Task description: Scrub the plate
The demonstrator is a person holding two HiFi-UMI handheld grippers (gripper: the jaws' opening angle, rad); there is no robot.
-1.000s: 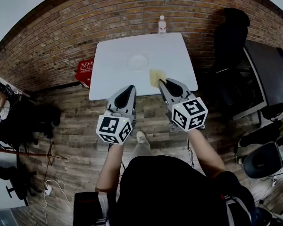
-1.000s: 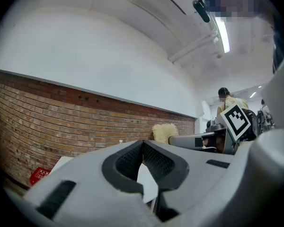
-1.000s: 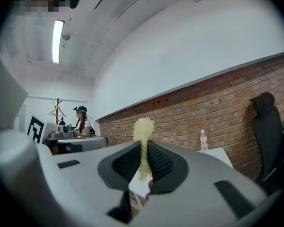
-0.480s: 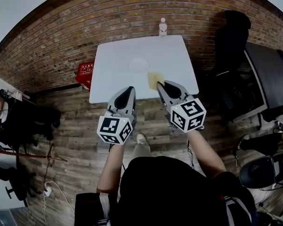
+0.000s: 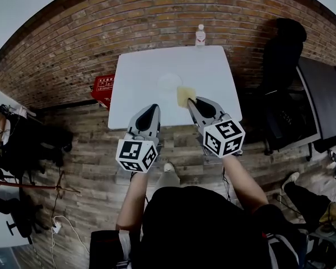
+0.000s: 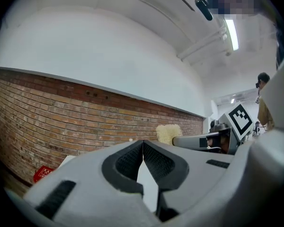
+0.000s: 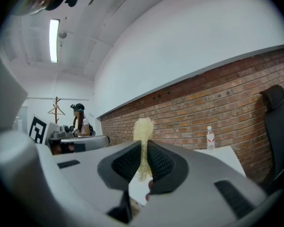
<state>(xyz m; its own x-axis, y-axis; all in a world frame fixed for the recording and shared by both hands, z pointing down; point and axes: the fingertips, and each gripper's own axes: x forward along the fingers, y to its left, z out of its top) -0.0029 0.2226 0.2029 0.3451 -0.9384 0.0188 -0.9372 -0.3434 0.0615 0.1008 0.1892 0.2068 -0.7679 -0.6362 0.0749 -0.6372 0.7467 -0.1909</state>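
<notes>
Head view, steeply down: standing at the near edge of white square table, both tongs pointed level toward it. Right gripper clamped on yellow fibrous scrubbing pad, pinched low so most of it sticks out past the tips, probably to leave a free face for rubbing. Left gripper fully closed, pads meeting on nothing; likely kept free to steady the dish. Round white plate lying flat near the table's middle, just beyond the pad, seemingly untouched by either tool. Looks pale, shallow, barely distinct from the tabletop; no dirt discernible from here. Scrubbing judged not yet begun. Clear plastic bottle upright at the far edge.
</notes>
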